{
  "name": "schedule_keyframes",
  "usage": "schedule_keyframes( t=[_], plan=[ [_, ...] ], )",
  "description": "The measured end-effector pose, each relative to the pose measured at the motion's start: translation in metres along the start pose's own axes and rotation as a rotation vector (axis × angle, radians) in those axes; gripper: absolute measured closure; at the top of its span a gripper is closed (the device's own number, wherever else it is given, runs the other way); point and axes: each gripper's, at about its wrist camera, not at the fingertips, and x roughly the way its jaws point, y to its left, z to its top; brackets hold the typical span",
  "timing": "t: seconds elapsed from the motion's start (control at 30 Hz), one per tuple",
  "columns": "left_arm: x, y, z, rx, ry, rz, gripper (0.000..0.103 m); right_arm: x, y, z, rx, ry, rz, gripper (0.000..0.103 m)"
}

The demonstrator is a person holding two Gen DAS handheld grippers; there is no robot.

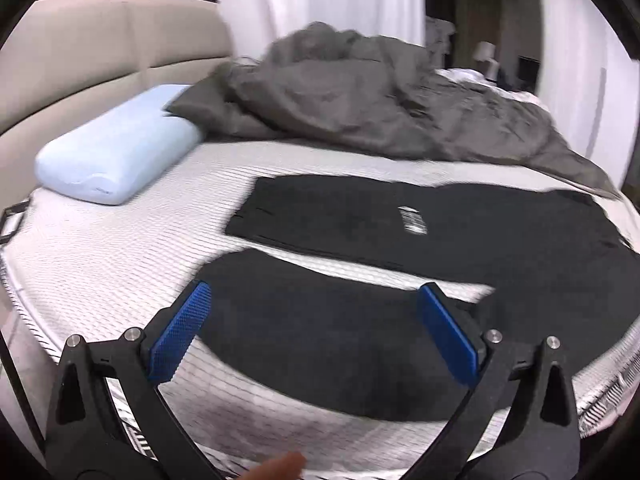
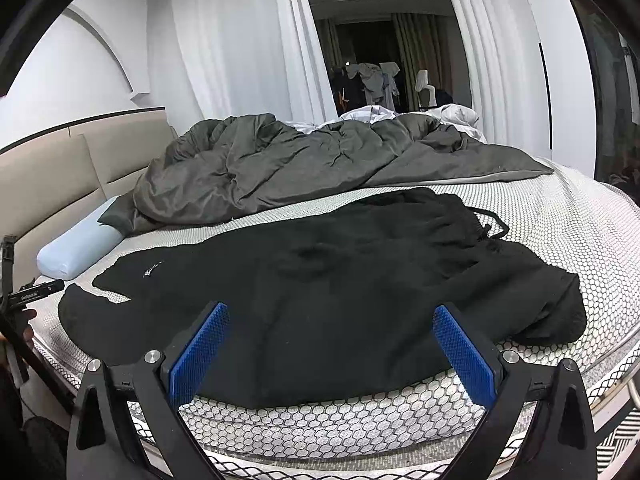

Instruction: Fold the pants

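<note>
Black pants (image 1: 360,240) lie spread flat on the white patterned mattress (image 1: 120,248), both legs stretching left, a small white label on the far leg. My left gripper (image 1: 314,300) hovers open above the near leg's lower end, blue pads wide apart, nothing between them. In the right wrist view the same pants (image 2: 340,288) fill the middle, with the waistband and drawstring (image 2: 486,220) at the right. My right gripper (image 2: 330,316) stands open over the near edge of the seat area. The left tool (image 2: 32,296) shows at the far left edge.
A crumpled grey duvet (image 1: 360,96) covers the far half of the bed. A light blue pillow (image 1: 116,148) lies by the beige headboard (image 1: 100,52). White curtains (image 2: 240,40) hang behind. A fingertip (image 1: 280,468) shows at the bottom edge.
</note>
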Motion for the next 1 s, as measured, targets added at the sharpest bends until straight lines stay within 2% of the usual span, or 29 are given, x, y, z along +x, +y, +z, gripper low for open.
schedule_keyframes(
  t=[0.07,0.13,0.17,0.23,0.3,0.33,0.37,0.4,0.47,0.53,0.63,0.67,0.73,0.77,0.8,0.83,0.87,0.93,1.0],
  plan=[
    [0.016,0.021,0.007,-0.003,0.046,-0.008,0.001,0.0,-0.002,0.0,0.006,0.001,-0.002,0.0],
    [0.031,0.041,0.011,-0.033,0.066,0.042,0.001,0.002,-0.002,0.0,0.016,0.011,0.005,0.0],
    [0.042,0.051,0.012,-0.054,0.099,0.07,0.001,0.003,-0.002,0.0,0.015,0.015,0.006,0.0],
    [0.062,0.064,0.009,-0.079,0.172,0.062,0.004,0.005,-0.001,0.0,0.007,0.021,0.0,0.0],
    [0.08,0.074,-0.001,-0.097,0.25,0.076,0.023,0.005,0.001,0.0,-0.001,0.022,-0.006,0.0],
    [0.084,0.078,-0.006,-0.105,0.265,0.079,0.028,0.006,0.002,0.0,-0.006,0.024,-0.012,0.0],
    [0.086,0.08,-0.012,-0.109,0.27,0.078,0.042,0.008,0.002,0.0,-0.008,0.026,-0.015,0.0],
    [0.085,0.081,-0.017,-0.11,0.26,0.07,0.058,0.009,0.002,0.001,-0.01,0.029,-0.018,0.0],
    [0.079,0.081,-0.019,-0.119,0.211,0.046,0.074,0.011,0.003,0.001,-0.01,0.031,-0.025,0.0],
    [0.064,0.077,-0.018,-0.12,0.141,0.052,0.08,0.012,0.002,0.002,-0.009,0.024,-0.034,0.0],
    [0.03,0.069,-0.011,-0.093,0.01,0.087,0.081,0.015,0.0,0.003,0.001,0.026,-0.04,0.0],
    [0.021,0.069,-0.011,-0.099,-0.007,0.112,0.079,0.017,0.0,0.003,0.004,0.031,-0.041,0.0],
    [0.022,0.074,-0.012,-0.147,0.034,0.17,0.066,0.019,0.001,0.003,0.002,0.038,-0.041,0.0],
    [0.027,0.078,-0.015,-0.165,0.083,0.213,0.052,0.019,0.001,0.002,-0.003,0.039,-0.045,0.0],
    [0.035,0.085,-0.021,-0.191,0.153,0.267,0.048,0.02,0.001,0.003,-0.007,0.039,-0.047,0.0],
    [0.04,0.091,-0.025,-0.221,0.189,0.27,0.044,0.021,0.002,0.003,-0.01,0.04,-0.047,0.0],
    [0.042,0.097,-0.03,-0.259,0.211,0.241,0.04,0.021,0.002,0.003,-0.01,0.041,-0.046,0.0],
    [0.03,0.104,-0.034,-0.312,0.188,0.208,0.038,0.022,0.002,0.003,-0.01,0.045,-0.044,0.0],
    [0.016,0.098,-0.034,-0.3,0.16,0.184,0.027,0.023,0.002,0.002,-0.015,0.047,-0.046,0.0]
  ],
)
